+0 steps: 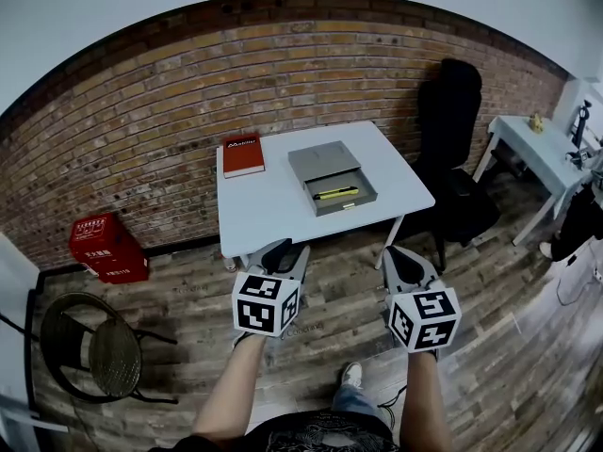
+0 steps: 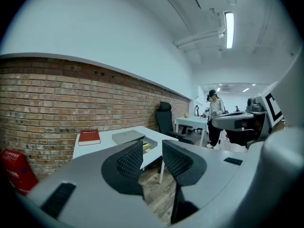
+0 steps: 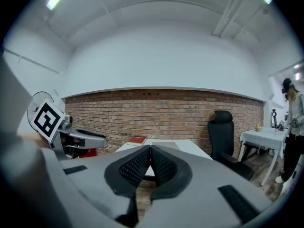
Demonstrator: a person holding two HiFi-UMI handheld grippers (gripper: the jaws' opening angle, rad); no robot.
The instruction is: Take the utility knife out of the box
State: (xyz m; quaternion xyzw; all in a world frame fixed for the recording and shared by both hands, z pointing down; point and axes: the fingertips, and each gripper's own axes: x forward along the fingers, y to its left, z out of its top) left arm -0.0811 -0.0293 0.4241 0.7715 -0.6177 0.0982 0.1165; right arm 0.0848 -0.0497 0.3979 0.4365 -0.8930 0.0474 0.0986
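Two grippers hover over the wooden plank floor [image 1: 179,295], short of the white square table [image 1: 268,205], in the head view. The left gripper [image 1: 283,255] and right gripper [image 1: 403,258] both point toward it. On the table a flat grey box [image 1: 325,161] has its drawer pulled out, and the yellow utility knife [image 1: 336,193] lies inside. A red hardcover book [image 1: 242,154] lies well apart at the far left corner.

In the left gripper view the jaws stand apart with nothing between them. A faint yellow streak past them is probably the knife.

In the right gripper view the jaws are pressed together, empty.
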